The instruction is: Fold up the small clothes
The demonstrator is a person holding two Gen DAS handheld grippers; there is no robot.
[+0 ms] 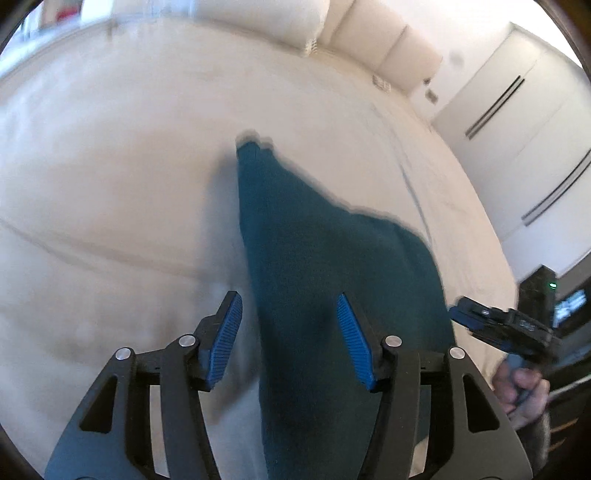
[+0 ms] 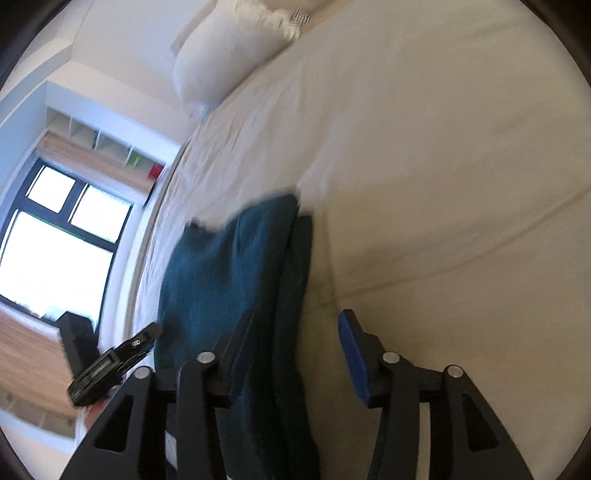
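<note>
A cream bed sheet (image 1: 129,184) fills most of both views, smooth apart from 1 long shallow crease crossing it and a seam running toward the far side. Wide bare sheet lies open to the left of the cloth in the left wrist view, and to the right of it in the right wrist view. At the far end sit white pillows (image 1: 255,22), with a padded headboard (image 1: 391,44) behind them. The bed's right edge curves past pale wardrobe doors (image 1: 517,122); in the right wrist view its other edge runs beside a dark-framed window (image 2: 62,240) with bright panes.

The dark teal garment (image 1: 325,280) lies folded lengthwise into a long strip on the sheet, narrow at its far tip and broader toward the near end, where it passes under the frame's bottom edge. Its left edge is straight; its right edge is stepped and blurred. In the right wrist view 2 layers show along its right edge.

The left gripper (image 1: 291,339) stands with its blue pads well apart, the cloth between them but neither pad pressing on it. The right gripper (image 2: 295,354) is likewise parted, its left finger over the cloth, its right pad (image 2: 352,360) over bare sheet. A hand (image 1: 524,391) holds the right gripper at the bed's right edge.
</note>
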